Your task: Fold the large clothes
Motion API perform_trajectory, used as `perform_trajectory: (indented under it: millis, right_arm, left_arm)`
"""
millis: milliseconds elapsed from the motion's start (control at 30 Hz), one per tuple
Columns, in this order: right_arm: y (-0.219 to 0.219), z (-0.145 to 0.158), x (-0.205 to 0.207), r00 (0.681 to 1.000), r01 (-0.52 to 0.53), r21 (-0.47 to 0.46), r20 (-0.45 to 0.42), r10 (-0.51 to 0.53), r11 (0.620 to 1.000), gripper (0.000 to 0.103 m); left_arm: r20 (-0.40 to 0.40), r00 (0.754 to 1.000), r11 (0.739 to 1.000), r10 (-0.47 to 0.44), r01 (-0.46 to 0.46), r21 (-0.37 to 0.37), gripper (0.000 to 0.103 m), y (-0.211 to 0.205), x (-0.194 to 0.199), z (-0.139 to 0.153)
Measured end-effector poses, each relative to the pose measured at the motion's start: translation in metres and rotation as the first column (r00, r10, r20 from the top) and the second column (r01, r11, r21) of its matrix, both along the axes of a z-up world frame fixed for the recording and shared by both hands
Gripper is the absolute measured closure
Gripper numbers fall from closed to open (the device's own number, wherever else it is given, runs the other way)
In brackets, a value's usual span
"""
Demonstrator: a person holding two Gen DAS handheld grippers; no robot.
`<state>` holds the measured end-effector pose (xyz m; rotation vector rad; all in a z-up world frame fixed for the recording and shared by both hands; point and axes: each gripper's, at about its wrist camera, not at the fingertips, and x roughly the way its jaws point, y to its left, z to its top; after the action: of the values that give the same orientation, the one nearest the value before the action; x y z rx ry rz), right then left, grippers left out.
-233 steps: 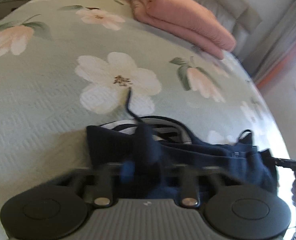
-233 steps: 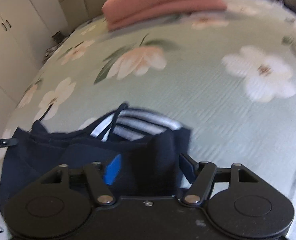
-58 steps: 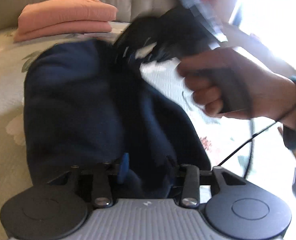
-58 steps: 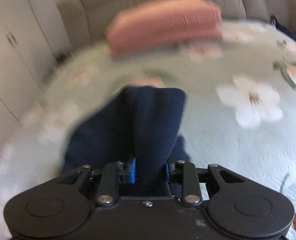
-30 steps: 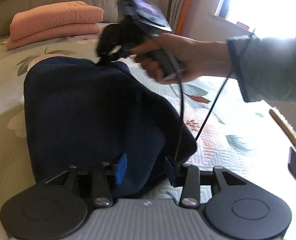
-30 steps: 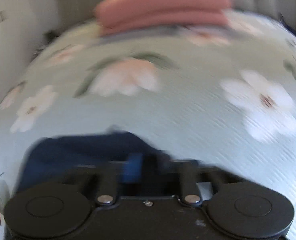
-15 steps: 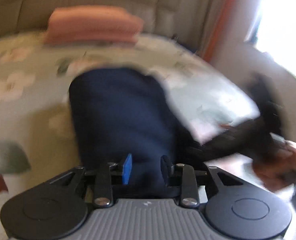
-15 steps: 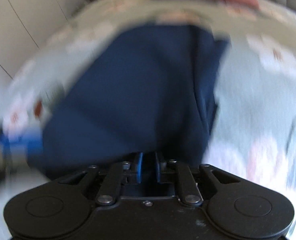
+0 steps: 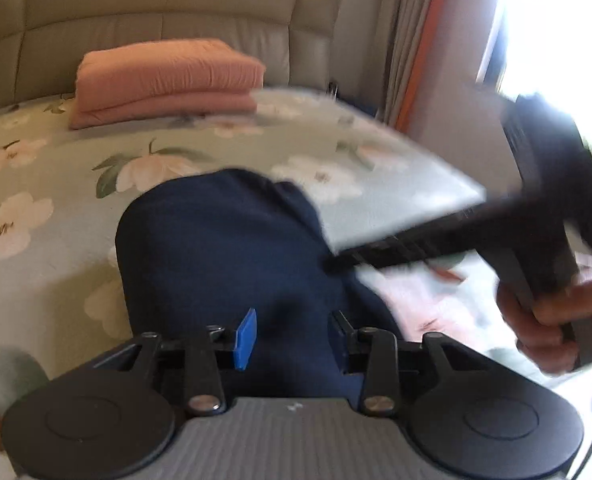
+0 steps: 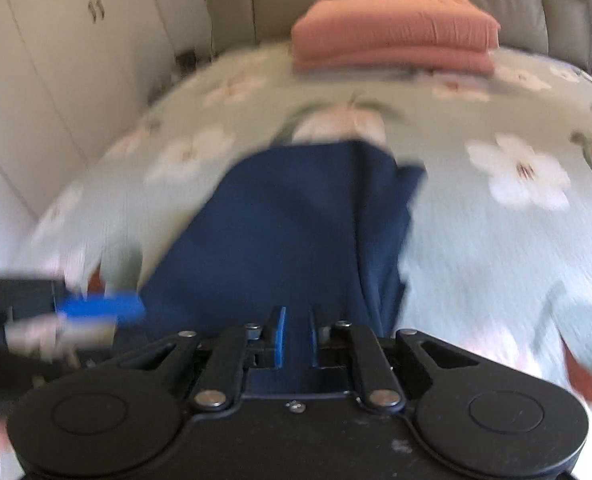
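Jaws first: your left gripper (image 9: 292,338) has just reopened around the navy garment (image 9: 232,256), pads clear of cloth. Your right gripper (image 10: 294,338) has been parting slightly, cloth between narrow jaws; grip uncertain. Since the lift, the garment lies folded at twelve o'clock. Beyond, pink blanket (image 9: 164,80). No readable writing.

No text or label can be read.
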<state>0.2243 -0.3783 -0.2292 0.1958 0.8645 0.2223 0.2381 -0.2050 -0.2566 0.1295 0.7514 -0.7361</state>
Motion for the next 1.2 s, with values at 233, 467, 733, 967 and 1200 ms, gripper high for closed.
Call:
perform_trajectory:
  millis: [233, 467, 733, 967, 1200]
  right_arm:
    - [-0.002, -0.044, 0.01, 0.996, -0.071, -0.097, -0.068, 0.065, 0.993, 0.096]
    - [-0.027, -0.003, 0.034, 0.999, 0.017, -0.106, 0.037, -0.013, 0.994, 0.093]
    - [-0.024, -0.071, 0.142, 0.991, 0.074, -0.151, -0.1, -0.089, 0.986, 0.087]
    - [-0.034, -0.078, 0.133, 0.991, 0.11, -0.242, -0.051, -0.126, 0.964, 0.066]
    - [-0.049, -0.046, 0.09, 0.984, 0.172, -0.255, 0.002, -0.177, 0.952, 0.048]
  left_arm:
    - [0.016, 0.998, 0.994, -0.069, 0.067, 0.082, 0.064, -0.008, -0.033, -0.031]
    - [-0.016, 0.998, 0.998, -0.066, 0.067, 0.014, 0.059, -0.004, -0.041, -0.037]
    - [-0.043, 0.994, 0.995, -0.103, 0.103, -0.012, 0.057, -0.002, -0.034, -0.039]
    - [-0.043, 0.995, 0.995, -0.095, 0.094, -0.023, 0.057, 0.0, -0.032, -0.042]
    - [-0.203, 0.979, 0.987, -0.03, -0.003, -0.161, 0.057, 0.021, -0.02, -0.035]
